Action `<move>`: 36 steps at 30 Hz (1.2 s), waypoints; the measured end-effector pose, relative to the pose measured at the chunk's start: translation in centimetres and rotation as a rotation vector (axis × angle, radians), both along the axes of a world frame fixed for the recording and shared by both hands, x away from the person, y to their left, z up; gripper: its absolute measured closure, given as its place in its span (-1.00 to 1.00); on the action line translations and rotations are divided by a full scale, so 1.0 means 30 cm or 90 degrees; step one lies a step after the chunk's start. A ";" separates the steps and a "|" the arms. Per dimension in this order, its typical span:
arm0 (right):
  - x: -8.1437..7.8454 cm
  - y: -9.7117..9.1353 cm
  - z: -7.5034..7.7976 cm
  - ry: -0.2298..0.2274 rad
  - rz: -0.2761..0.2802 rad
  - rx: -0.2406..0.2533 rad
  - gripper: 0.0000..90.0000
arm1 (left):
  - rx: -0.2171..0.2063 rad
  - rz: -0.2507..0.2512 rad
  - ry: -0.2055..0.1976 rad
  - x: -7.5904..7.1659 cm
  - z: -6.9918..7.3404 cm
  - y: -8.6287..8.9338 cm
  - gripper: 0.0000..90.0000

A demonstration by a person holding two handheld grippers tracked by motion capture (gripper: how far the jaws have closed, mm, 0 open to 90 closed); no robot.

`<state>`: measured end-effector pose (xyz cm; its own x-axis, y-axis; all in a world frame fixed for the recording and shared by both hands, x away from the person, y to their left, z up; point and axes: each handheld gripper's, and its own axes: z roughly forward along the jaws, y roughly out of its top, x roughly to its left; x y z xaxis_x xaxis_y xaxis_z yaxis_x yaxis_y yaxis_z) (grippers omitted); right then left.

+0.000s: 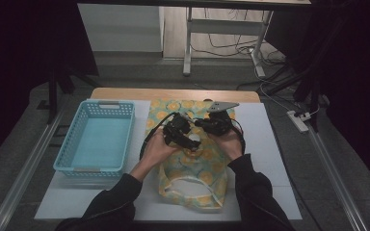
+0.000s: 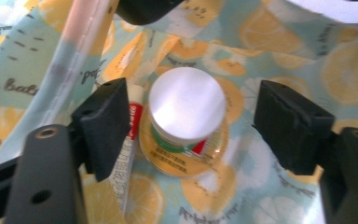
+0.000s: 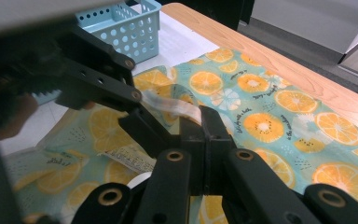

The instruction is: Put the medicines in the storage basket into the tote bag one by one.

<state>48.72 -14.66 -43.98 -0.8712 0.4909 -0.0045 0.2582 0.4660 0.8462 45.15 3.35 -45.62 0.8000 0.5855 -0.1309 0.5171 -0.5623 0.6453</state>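
A fabric bag (image 1: 192,179) printed with orange slices lies in the middle of the table. A small jar with a white cap (image 2: 186,105) and a yellow label stands on the bag's fabric, with a thin white tube (image 2: 128,156) lying beside it. My left gripper (image 2: 193,123) hangs over the jar, jaws open on either side of it, pads not touching the cap. My right gripper (image 3: 201,122) is shut on the bag's pale strap (image 3: 175,106) and holds it up. In the high view the left gripper (image 1: 185,137) and right gripper (image 1: 200,123) meet over the bag.
A light blue plastic basket (image 1: 96,137) stands left of the bag on the white mat (image 1: 274,159). The wooden table edge (image 1: 173,94) runs along the back. Behind it are desk legs and cables on the floor.
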 end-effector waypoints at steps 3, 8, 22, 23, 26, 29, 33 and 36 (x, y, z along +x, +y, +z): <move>-0.001 -0.001 0.002 -0.001 0.001 0.002 0.98 | -0.018 0.008 0.003 -0.013 0.009 0.012 -0.54; -0.001 0.000 0.002 -0.001 0.002 0.001 0.99 | -0.041 -0.004 0.000 -0.035 0.021 0.035 -0.76; -0.006 0.004 0.007 -0.002 0.004 0.004 0.98 | -0.093 -0.038 -0.011 -0.117 0.033 0.087 -0.94; -0.007 0.004 0.008 -0.001 0.004 0.004 0.98 | -0.096 -0.040 -0.011 -0.123 0.032 0.091 -0.94; -0.012 0.007 0.013 -0.002 0.007 0.005 0.98 | -0.105 -0.043 -0.013 -0.139 0.027 0.102 -0.94; -0.016 0.011 0.014 0.000 0.013 0.004 0.98 | -0.117 -0.048 -0.015 -0.156 0.021 0.112 -0.95; -0.020 0.015 0.013 0.002 0.015 -0.001 0.99 | -0.105 -0.056 -0.026 -0.185 0.021 0.117 -0.97; -0.021 0.015 0.014 0.001 0.017 -0.002 0.99 | -0.103 -0.055 -0.035 -0.206 0.021 0.122 -0.97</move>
